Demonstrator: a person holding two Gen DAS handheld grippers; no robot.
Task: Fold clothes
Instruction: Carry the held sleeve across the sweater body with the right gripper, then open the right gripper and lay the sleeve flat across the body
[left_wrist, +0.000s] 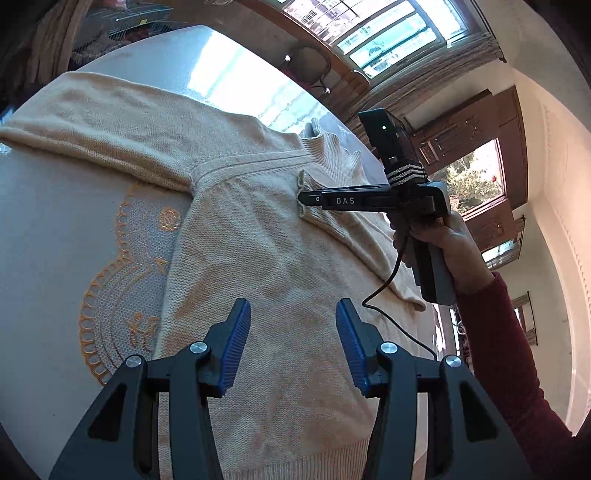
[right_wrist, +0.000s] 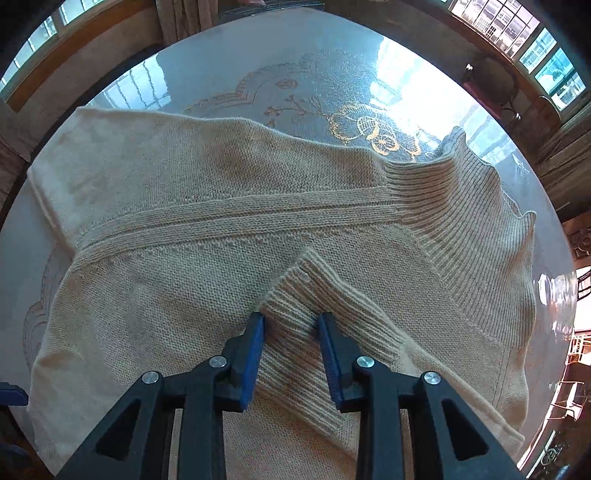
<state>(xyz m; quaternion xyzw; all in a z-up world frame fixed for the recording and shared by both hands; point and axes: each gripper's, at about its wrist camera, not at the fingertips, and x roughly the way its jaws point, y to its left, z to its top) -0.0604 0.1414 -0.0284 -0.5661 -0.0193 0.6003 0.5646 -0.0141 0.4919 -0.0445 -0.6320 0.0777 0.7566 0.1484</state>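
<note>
Left: your left gripper (left_wrist: 291, 343), with blue ribbed pads (left_wrist: 232, 350) on black arms, hovers above the lower body of the beige knitted sweater (left_wrist: 258, 258); its jaws stand apart with nothing between them. The free sleeve (left_wrist: 92, 125) lies stretched out to the far left, not yet folded, which is probably why this hand waits on that side.

Centre: the sweater lies flat, apparently front-down, on the glossy round table (left_wrist: 44, 229) with its white-and-gold lace mat (left_wrist: 122, 288). A flat spread keeps each fold square. The ribbed turtleneck collar (right_wrist: 480, 221) points toward the far right edge of the table.

Right: your right gripper (right_wrist: 291, 343), held in a hand (left_wrist: 443, 240) with a dark red sleeve (left_wrist: 517, 362), points steeply down at the ribbed cuff (right_wrist: 295, 295) of the other sleeve, which has been laid diagonally across the sweater's body. In the right wrist view the cuff sits between the pads, and the jaws are narrowly apart; whether they press the knit or have let it go cannot be told. Placing the cuff here brings the sleeve inside the body outline, the first step of the fold.
</note>
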